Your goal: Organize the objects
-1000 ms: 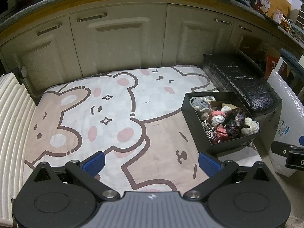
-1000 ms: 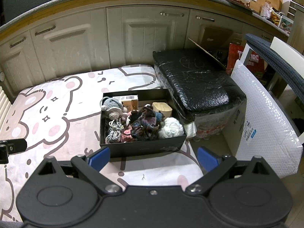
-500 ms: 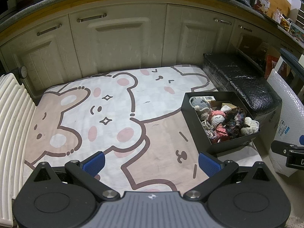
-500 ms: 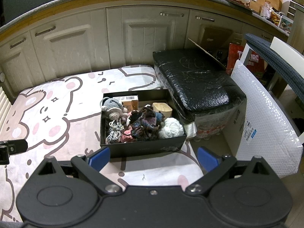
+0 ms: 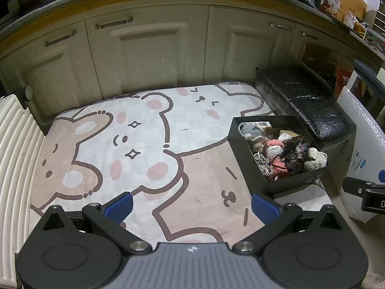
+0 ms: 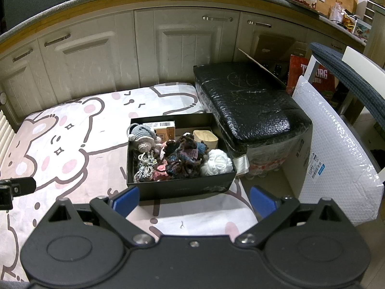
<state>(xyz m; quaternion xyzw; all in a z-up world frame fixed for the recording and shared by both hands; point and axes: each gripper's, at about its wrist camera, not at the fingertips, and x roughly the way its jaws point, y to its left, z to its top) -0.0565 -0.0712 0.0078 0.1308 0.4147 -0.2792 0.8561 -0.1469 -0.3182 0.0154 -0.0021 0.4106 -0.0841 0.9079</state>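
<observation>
Fingers of the left gripper (image 5: 191, 206) and right gripper (image 6: 193, 201) spread empty above bear-print mat (image 5: 144, 144) before cream cabinets (image 5: 149, 55).

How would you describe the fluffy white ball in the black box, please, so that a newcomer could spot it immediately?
Find the bear-print blanket spread before the cream cabinets; an open black box sits at its right edge, next to a black-wrapped crate. The white yarn ball lies in the box's near right corner, beside a dark multicoloured crochet tangle. It is the only plain white, round, fluffy item there.
</observation>
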